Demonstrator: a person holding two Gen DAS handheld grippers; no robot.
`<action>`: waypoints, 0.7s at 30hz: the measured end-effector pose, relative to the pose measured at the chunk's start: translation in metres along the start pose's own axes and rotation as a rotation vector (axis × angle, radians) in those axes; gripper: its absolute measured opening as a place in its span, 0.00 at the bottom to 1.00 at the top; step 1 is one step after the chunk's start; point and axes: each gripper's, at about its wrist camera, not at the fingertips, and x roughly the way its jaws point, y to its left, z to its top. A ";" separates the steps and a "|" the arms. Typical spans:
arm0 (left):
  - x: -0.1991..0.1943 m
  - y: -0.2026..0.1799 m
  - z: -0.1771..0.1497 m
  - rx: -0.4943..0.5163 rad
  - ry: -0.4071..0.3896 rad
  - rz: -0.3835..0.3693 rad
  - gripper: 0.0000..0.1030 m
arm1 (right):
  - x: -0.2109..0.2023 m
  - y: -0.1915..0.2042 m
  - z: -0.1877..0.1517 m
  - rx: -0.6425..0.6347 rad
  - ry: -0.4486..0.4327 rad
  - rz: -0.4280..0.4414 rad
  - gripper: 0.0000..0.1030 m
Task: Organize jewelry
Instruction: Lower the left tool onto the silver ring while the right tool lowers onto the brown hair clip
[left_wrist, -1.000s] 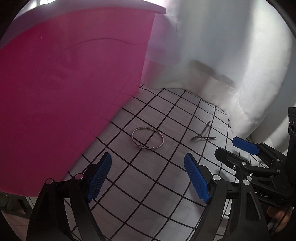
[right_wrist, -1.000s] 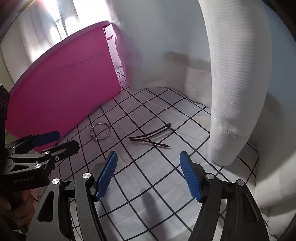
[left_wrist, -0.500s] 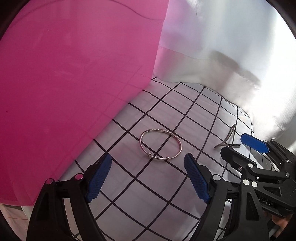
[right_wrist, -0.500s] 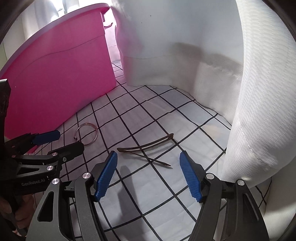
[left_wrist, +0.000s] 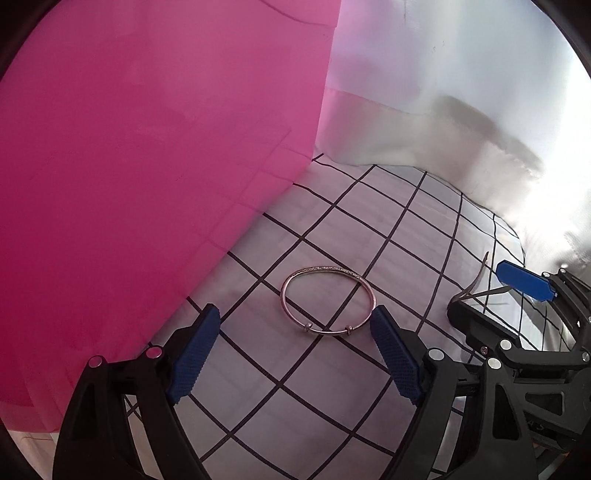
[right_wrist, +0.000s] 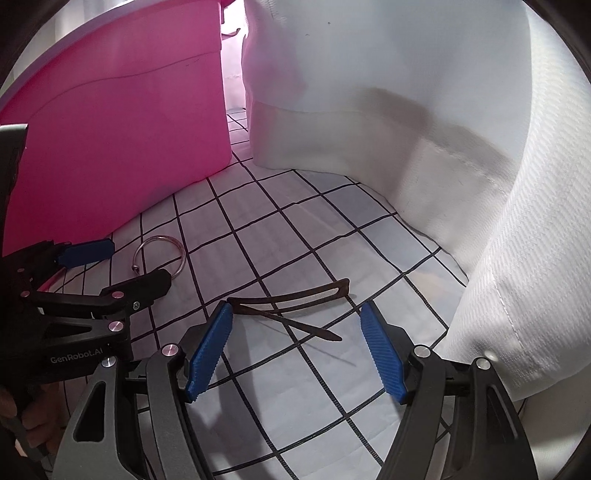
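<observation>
A thin silver bangle lies flat on the white black-grid cloth, just ahead of my open, empty left gripper; it also shows in the right wrist view. Dark brown hair clips lie crossed on the cloth, between the tips of my open, empty right gripper. The clips show partly in the left wrist view, behind the right gripper. The left gripper sits left in the right wrist view.
A tall pink box stands close on the left; it also shows in the right wrist view. White fabric hangs behind and along the right side, walling in the cloth.
Both grippers have moved forward and down. The bangle now lies just ahead of the left fingertips and the clips between the right fingertips. Both stay open.
</observation>
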 end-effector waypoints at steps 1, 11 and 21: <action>0.001 -0.001 0.001 -0.003 -0.002 0.003 0.80 | 0.001 0.000 0.001 0.002 0.000 0.000 0.68; 0.002 -0.005 -0.002 -0.018 -0.020 0.017 0.81 | 0.007 -0.002 0.006 -0.026 0.003 0.010 0.70; -0.008 0.000 -0.006 0.001 -0.038 -0.011 0.54 | -0.003 0.000 0.000 -0.010 -0.021 0.042 0.42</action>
